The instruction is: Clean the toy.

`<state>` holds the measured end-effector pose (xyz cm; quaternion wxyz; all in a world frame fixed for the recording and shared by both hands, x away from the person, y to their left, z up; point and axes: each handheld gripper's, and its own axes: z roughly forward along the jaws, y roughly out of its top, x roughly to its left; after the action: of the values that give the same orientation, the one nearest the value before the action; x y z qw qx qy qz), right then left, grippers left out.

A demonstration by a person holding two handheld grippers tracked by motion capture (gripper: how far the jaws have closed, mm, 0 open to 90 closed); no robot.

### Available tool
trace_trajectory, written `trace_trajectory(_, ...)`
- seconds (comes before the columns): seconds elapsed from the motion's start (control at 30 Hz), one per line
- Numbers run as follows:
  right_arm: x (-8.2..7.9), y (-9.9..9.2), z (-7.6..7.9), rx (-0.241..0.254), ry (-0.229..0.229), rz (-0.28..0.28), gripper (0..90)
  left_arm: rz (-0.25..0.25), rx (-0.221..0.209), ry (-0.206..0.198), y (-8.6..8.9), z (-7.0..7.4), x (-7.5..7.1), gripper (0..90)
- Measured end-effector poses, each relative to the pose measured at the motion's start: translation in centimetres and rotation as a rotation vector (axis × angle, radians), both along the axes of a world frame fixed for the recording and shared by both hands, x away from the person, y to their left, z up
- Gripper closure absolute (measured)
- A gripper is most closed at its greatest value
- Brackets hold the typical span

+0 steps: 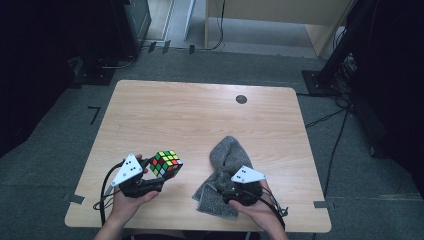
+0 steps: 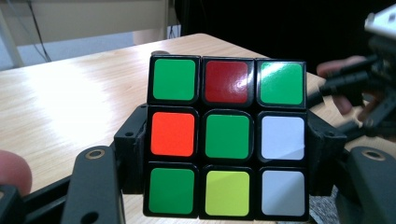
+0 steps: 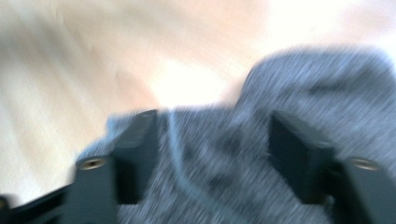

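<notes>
While a scrambled puzzle cube (image 2: 227,137) is clamped between the jaws of the left gripper (image 1: 150,176), it is held just above the near left part of the wooden desk (image 1: 175,115), clear of the surface. In the left gripper view, the cube's facing side is seen with green, red, orange, white and yellow squares, and the black jaws are pressed against its two flanks. The right gripper (image 3: 210,149) is seen over a crumpled grey cloth (image 1: 225,165) that lies on the near right part of the desk. In the blurred right gripper view, its jaws are spread fairly wide, with the cloth seen between and behind them and nothing pinched. A small dark round mark (image 1: 241,99) is visible near the far edge of the desk.
</notes>
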<state>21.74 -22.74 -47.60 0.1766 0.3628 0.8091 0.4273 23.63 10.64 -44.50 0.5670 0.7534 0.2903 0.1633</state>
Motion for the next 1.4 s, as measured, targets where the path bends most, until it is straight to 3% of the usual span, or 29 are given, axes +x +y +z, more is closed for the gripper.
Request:
trace_trajectory(0.03, 0.3, 0.2, -0.2, -0.01, -0.044, -0.021, 12.7, -0.009, 0.002, -0.008, -0.1, -0.1, 0.0, 34.1)
trace_trajectory(0.07, 0.7, 0.3, -0.5, -0.019, -0.077, -0.036, 11.6, -0.017, 0.007, -0.015, -0.2, -0.3, -0.1, 34.1)
trace_trajectory(0.17, 2.1, 0.8, -1.6, -0.013, -0.11, -0.055, 10.3, -0.039, 0.036, -0.027, -0.5, -0.6, -0.2, 34.2)
trace_trajectory(0.23, 2.9, 1.1, -2.5, -0.031, -0.076, -0.04, 9.6, -0.048, 0.048, -0.025, -0.5, -0.8, -0.2, 34.1)
trace_trajectory(0.3, 3.7, 1.3, -3.7, -0.087, -0.009, -0.05, 7.8, -0.056, 0.052, -0.024, -0.5, -0.9, -0.2, 34.2)
trace_trajectory(0.33, 3.7, 1.3, -3.7, -0.087, -0.009, -0.05, 7.8, -0.056, 0.052, -0.024, -0.5, -0.9, -0.2, 34.2)
trace_trajectory(0.37, 4.1, 1.1, -4.7, -0.113, 0.069, -0.052, 7.0, -0.06, 0.054, -0.026, -0.4, -0.9, -0.2, 34.2)
trace_trajectory(0.4, 4.1, 0.9, -4.6, -0.093, 0.085, -0.052, 6.9, -0.059, 0.053, -0.026, -0.3, -0.9, -0.1, 34.1)
trace_trajectory(0.53, 3.9, 0.3, -4.6, -0.092, 0.138, -0.002, 5.4, -0.058, 0.051, -0.019, -0.2, -1.0, 0.0, 34.1)
trace_trajectory(0.8, 3.1, -0.3, -4.5, -0.146, 0.153, 0.118, 0.0, -0.067, 0.067, -0.016, -0.5, -1.3, 0.1, 34.2)
trace_trajectory(0.87, 2.9, -0.4, -4.5, -0.152, 0.156, 0.128, 0.0, -0.07, 0.066, -0.018, -0.6, -1.3, 0.2, 34.2)
trace_trajectory(1.0, 2.7, -0.5, -4.3, -0.141, 0.15, 0.115, 9.7, -0.075, 0.063, -0.011, -0.6, -1.4, 0.4, 34.2)
trace_trajectory(1.03, 2.8, -0.8, -4.2, -0.124, 0.15, 0.096, 13.3, -0.078, 0.068, 0.0, -0.6, -1.6, 0.6, 34.2)
trace_trajectory(1.17, 2.9, -1.2, -3.8, -0.07, 0.184, 0.099, 12.9, -0.083, 0.091, 0.0, -0.7, -1.9, 0.8, 34.2)
trace_trajectory(1.2, 2.7, -1.6, -3.1, -0.019, 0.161, 0.114, 12.3, -0.093, 0.085, 0.001, -0.6, -1.9, 0.8, 34.2)
trace_trajectory(1.23, 2.5, -1.6, -2.7, -0.008, 0.139, 0.141, 10.6, -0.101, 0.077, 0.001, -0.5, -1.9, 0.8, 34.2)
trace_trajectory(1.3, 2.2, -1.5, -2.5, -0.014, 0.125, 0.173, 6.7, -0.11, 0.071, 0.0, -0.5, -1.9, 0.8, 34.2)
trace_trajectory(1.33, 2.0, -1.2, -2.8, -0.06, 0.131, 0.229, 3.8, -0.128, 0.065, -0.008, -0.4, -1.8, 0.7, 34.2)
trace_trajectory(1.4, 1.9, -0.9, -3.7, -0.124, 0.161, 0.255, 3.5, -0.141, 0.071, -0.013, -0.5, -1.9, 0.6, 34.2)
